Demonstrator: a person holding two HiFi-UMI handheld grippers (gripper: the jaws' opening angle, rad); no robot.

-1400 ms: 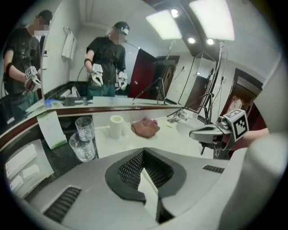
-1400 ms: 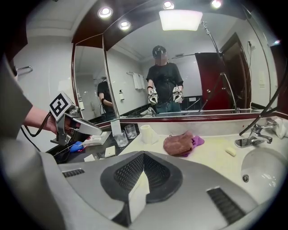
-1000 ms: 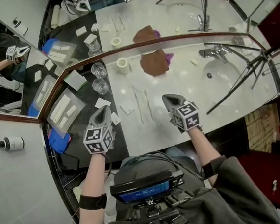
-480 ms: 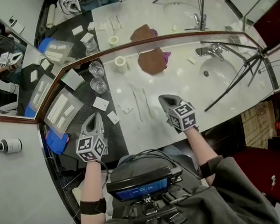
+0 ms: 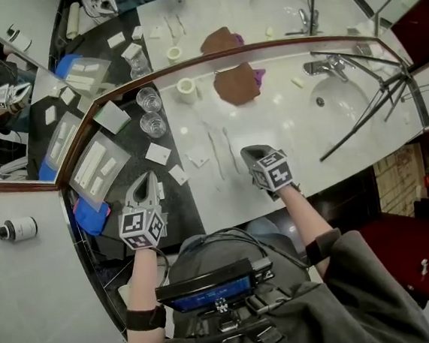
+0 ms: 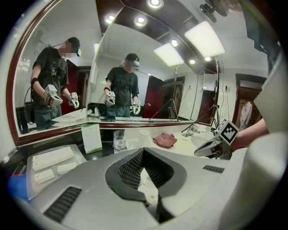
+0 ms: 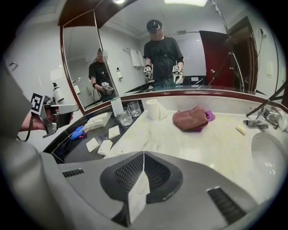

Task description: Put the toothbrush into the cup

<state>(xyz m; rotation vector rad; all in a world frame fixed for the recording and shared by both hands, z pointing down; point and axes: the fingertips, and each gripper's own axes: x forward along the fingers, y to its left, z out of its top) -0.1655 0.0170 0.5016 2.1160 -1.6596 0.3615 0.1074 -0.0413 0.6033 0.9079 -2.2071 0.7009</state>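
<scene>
The left tool (image 5: pixel 148 181) is hovering over the black stretch of the counter (image 5: pixel 278 123), its jaws pressed fully together with nothing between them. At its 12 o'clock two clear glass cups (image 5: pixel 153 124) are standing upright, one right behind the other. At their 10 o'clock a white card with a green lower edge (image 5: pixel 111 118) is standing, its print too small to read. A clear tray of white packets (image 5: pixel 97 167) is lying at the left tool's 10 o'clock, and a blue object (image 5: pixel 90 216) is lying at its 9 o'clock.

The right tool (image 5: pixel 248 155) is hanging over the white marble stretch, its jaws drawn in to a thin seam and gripping nothing. The long slim white wrapped toothbrushes (image 5: pixel 215 155) are lying flat and side by side on the marble at this tool's 9 o'clock, just beside its tips and well apart from the cups. Small flat white sachets (image 5: pixel 158 153) are lying scattered between the two tools, with no lettering legible on them.

At the right tool's 12 o'clock a crumpled brown cloth (image 5: pixel 236 84) is resting on a purple scrap. A short white cylinder (image 5: pixel 186 89) is standing at the cloth's 9 o'clock. A chrome faucet (image 5: pixel 329 65) is standing over the basin at 2 o'clock. The only print showing clearly is the black-and-white square markers on each tool's cube.
</scene>
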